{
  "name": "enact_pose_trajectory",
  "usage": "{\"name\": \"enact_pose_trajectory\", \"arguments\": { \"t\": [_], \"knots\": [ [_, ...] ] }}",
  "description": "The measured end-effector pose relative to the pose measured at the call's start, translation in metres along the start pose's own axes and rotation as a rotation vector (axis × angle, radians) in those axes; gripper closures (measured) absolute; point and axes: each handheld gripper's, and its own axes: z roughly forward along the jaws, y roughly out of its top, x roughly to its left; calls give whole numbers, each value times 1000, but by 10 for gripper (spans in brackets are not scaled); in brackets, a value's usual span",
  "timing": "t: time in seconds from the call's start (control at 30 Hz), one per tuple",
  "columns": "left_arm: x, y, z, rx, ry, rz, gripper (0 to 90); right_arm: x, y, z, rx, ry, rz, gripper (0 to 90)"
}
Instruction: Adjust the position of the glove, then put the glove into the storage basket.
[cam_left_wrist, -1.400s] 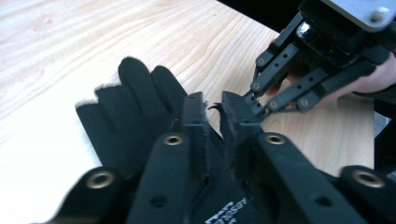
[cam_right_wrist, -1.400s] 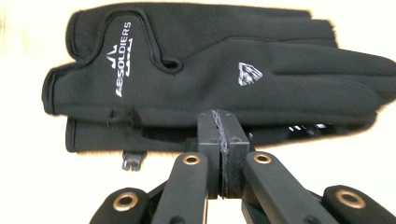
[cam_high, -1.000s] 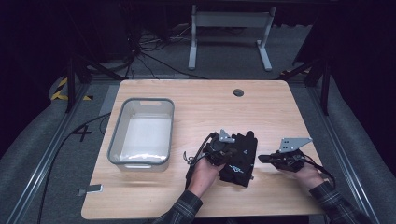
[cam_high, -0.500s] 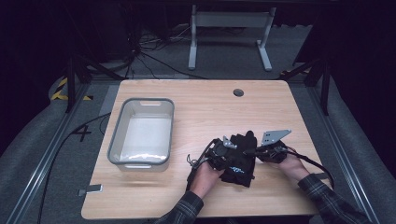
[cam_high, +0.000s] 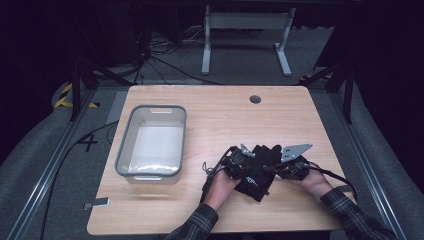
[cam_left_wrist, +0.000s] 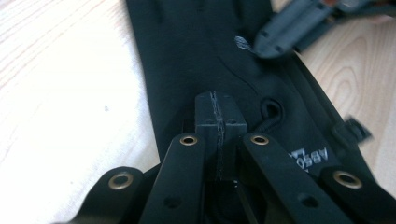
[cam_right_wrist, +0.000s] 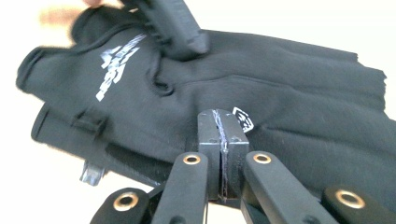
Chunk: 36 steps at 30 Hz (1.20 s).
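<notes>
The black glove (cam_high: 257, 170) lay flat on the tabletop (cam_high: 215, 110) near my edge, its long axis running from cuff, nearest me, to the fingers pointing away. My left gripper (cam_left_wrist: 219, 119) sat on its left part, my right gripper (cam_right_wrist: 222, 130) on its right, each with jaws pressed together; whether cloth was pinched between them I could not tell. Both were equally near. The grey bin (cam_high: 151, 142) stood well apart to the left, and nothing lay between it and the glove.
</notes>
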Motion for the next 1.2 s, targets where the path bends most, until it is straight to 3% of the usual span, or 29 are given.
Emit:
{"name": "enact_pose_trajectory", "arguments": {
  "t": [0.3,0.5,0.67,0.87,1.03,1.2],
  "knots": [
    [4,10,7,6,-12,28,896,20,-2,-2,6,37,-24,900],
    [5,11,3,-5,-15,30,875,21,-4,-8,-10,14,-21,883],
    [7,13,-2,-22,-36,30,705,18,-14,-30,-49,-43,16,719],
    [7,23,-6,-24,-52,76,411,12,-37,-57,-59,-139,91,475],
    [5,29,-2,-19,-74,107,274,7,-64,-72,-56,-175,159,383],
    [-2,31,8,16,-101,152,172,8,-82,-81,-44,-217,179,270]
  ]
}}
